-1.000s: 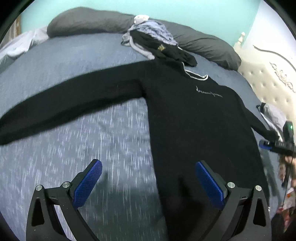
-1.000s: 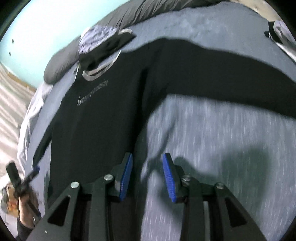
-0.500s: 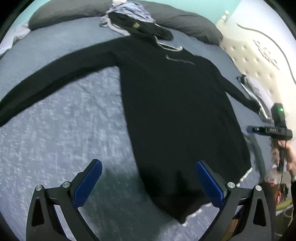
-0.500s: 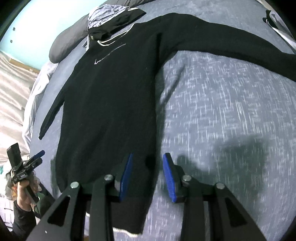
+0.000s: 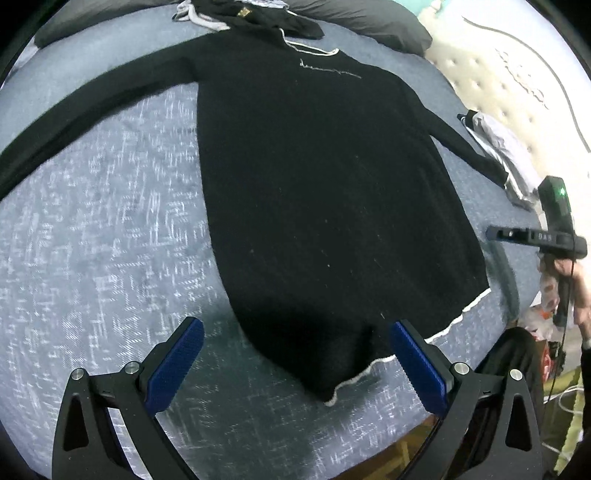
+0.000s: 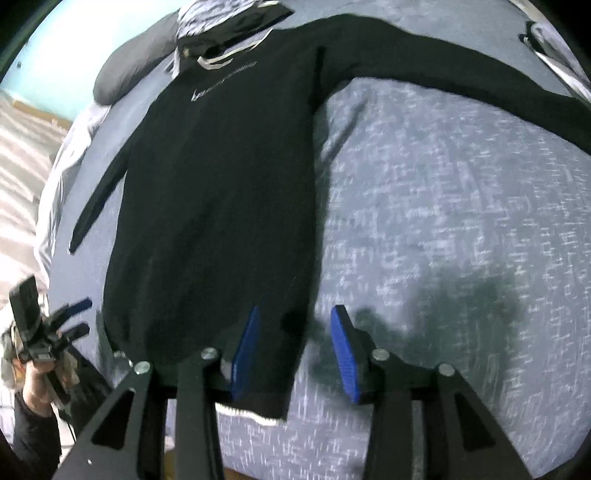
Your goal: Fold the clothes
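Lying flat on the blue-grey woven bed cover (image 5: 110,236), one black long-sleeved hooded sweatshirt (image 5: 325,192) has both sleeves spread outward. My left gripper (image 5: 295,365) hovers over its white-trimmed hem, fingers spread wide. My right gripper (image 6: 295,350) hovers with fingers apart astride the hem's side edge. One clothes pile (image 5: 243,14) lies beyond the hood.

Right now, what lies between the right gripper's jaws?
In the right wrist view, the right gripper is open; the black hoodie's bottom corner and bare bedspread lie between them.

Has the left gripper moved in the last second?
Yes. The left gripper pulled back toward the foot of the bed; the sweater's hem now shows.
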Motion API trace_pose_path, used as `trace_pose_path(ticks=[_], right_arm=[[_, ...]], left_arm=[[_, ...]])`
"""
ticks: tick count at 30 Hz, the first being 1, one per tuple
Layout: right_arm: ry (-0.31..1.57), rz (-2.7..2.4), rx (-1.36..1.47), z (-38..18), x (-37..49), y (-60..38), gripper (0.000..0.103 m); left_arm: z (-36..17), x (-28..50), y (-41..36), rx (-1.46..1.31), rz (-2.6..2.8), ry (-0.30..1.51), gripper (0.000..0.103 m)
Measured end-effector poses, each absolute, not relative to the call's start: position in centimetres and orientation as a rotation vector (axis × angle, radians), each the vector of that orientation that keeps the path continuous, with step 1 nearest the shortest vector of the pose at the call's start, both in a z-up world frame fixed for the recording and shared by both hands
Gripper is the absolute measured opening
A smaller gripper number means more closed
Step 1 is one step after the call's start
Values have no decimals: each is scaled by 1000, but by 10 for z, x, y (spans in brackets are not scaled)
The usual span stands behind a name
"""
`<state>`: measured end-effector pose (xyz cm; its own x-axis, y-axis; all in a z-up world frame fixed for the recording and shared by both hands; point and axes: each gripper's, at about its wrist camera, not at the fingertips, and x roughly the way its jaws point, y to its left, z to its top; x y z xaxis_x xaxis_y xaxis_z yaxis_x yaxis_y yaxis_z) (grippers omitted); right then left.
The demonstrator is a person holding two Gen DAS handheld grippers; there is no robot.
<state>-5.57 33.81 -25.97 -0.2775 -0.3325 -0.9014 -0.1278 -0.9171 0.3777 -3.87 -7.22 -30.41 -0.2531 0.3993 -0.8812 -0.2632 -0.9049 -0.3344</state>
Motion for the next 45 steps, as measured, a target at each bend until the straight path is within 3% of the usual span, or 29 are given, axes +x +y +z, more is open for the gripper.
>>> trace_pose_path(ticks=[4,11,13,15,18,22,27,32,39,45], right_arm=[[-552,-2306,1833,-267,-52,329,41],[-490,-2226,1884,-285,-50,311,40],[-499,-2228,1875,-286,-50,310,22],[-486,-2240,1843,-282,-51,307,13],[-452,-2267,1800,-272,-51,303,6],[-301,-2293,1741,-252,-51,278,5],[-178,-2216,1680,-249,-56,221,5],[-187,-2140,1703,-262,-61,201,9],[-500,-2143,1572,-242,-55,244,38],[-613,-2239,1654,-245,-49,288,38]], left_arm=[[-308,-35,-69,-1595,2174,-173,102],[-311,-32,-71,-1600,2158,-176,91],[-312,-33,-74,-1605,2153,-181,89],[-312,-31,-75,-1599,2152,-174,88],[-307,-31,-78,-1582,2166,-164,88],[-298,-31,-82,-1554,2186,-147,88],[-288,-33,-82,-1535,2196,-137,88],[-281,-34,-85,-1524,2208,-151,88],[-274,-37,-97,-1507,2228,-162,88],[-271,-41,-98,-1499,2234,-162,88]])
